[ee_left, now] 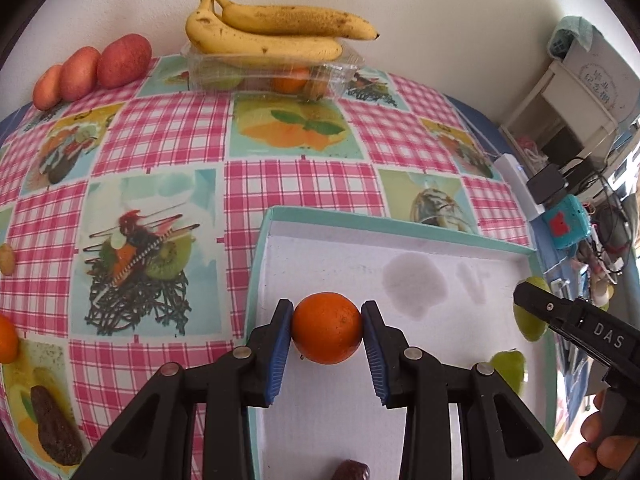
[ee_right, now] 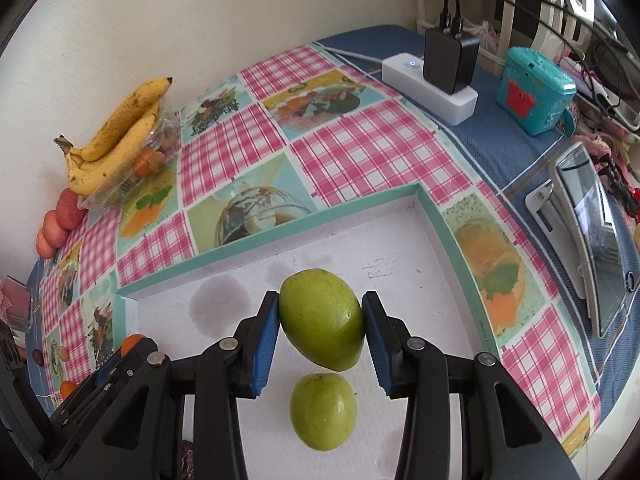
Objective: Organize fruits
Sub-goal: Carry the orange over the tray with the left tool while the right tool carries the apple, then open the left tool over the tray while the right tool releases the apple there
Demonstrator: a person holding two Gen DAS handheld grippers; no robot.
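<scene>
Off your checked tablecloth (ee_right: 360,152), on the blue cloth (ee_right: 516,148), you have a white power strip (ee_right: 420,80) with a black charger (ee_right: 450,60) plugged in. A teal box (ee_right: 534,90) sits beside it, and a tablet (ee_right: 592,236) leans nearer you.

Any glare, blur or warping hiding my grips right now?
Left wrist view: sharp, soft even light, orange clear in left gripper, tablecloth bowed by fisheye. Right wrist view: sharp, green fruit clear in right gripper, corners vignetted black.
</scene>
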